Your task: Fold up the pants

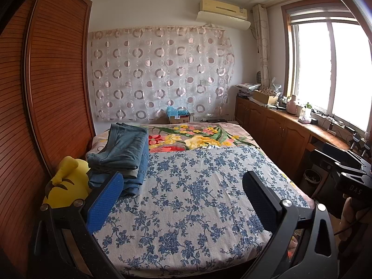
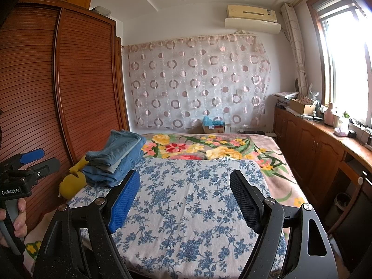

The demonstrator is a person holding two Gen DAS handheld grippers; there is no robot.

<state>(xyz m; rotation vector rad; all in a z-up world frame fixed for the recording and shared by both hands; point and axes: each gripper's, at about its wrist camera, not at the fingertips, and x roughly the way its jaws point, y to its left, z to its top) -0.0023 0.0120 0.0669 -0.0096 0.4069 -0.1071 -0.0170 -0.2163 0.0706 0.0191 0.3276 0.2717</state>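
Both claws gape wide, gripping nothing: left claw and right claw each hover over the near end of the bed, above the blue floral sheet. Folded pants, a stack of denim pairs, sit at the sheet's far-left corner, lighter pair on top, beside the wardrobe. Same stack in the right view. Yellow plush toy lies just left of the stack, touching it, wedged against the wardrobe. Beyond the sheet, a bright flowered blanket covers the far part of the bed. Circle-print curtain hangs on the back wall, AC unit above it. Cabinet bench with clutter runs under the window on the right.
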